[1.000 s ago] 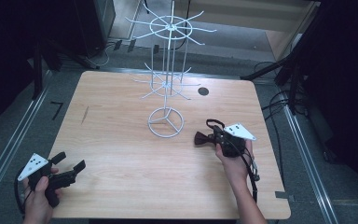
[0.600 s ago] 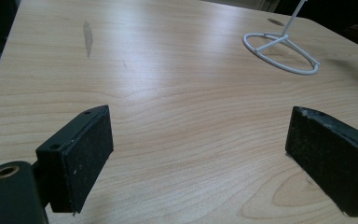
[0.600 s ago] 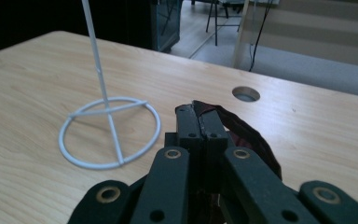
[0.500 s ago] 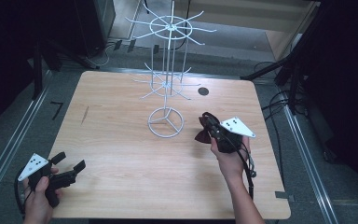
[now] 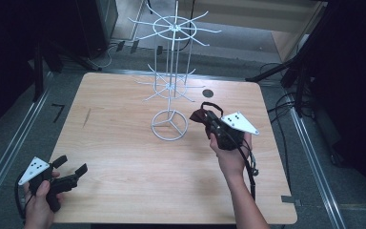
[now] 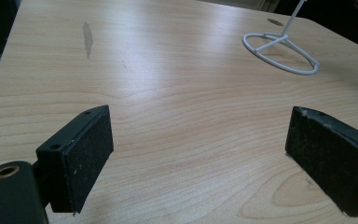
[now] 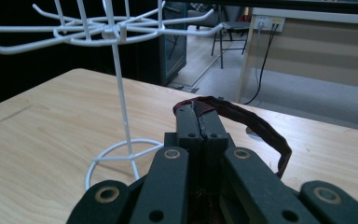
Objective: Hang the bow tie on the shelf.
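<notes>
The right gripper (image 5: 201, 114), lifted just beside the white wire rack (image 5: 170, 86), pinches a dark red, thin fabric loop (image 7: 256, 126) which curves out past its tips, while the left gripper (image 5: 71, 164) stands wide over the wooden table (image 5: 124, 157).

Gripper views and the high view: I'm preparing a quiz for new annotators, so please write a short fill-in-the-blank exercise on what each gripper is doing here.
1. The right gripper is shut on a dark red ____.
2. The left gripper has its jaws ____, with nothing between them.
3. The white wire rack stands on a ____-shaped base.
4. The right gripper is held beside the rack, while the left gripper sits near the table's ____ corner.

Missing words: band; open; ring; front left
</notes>
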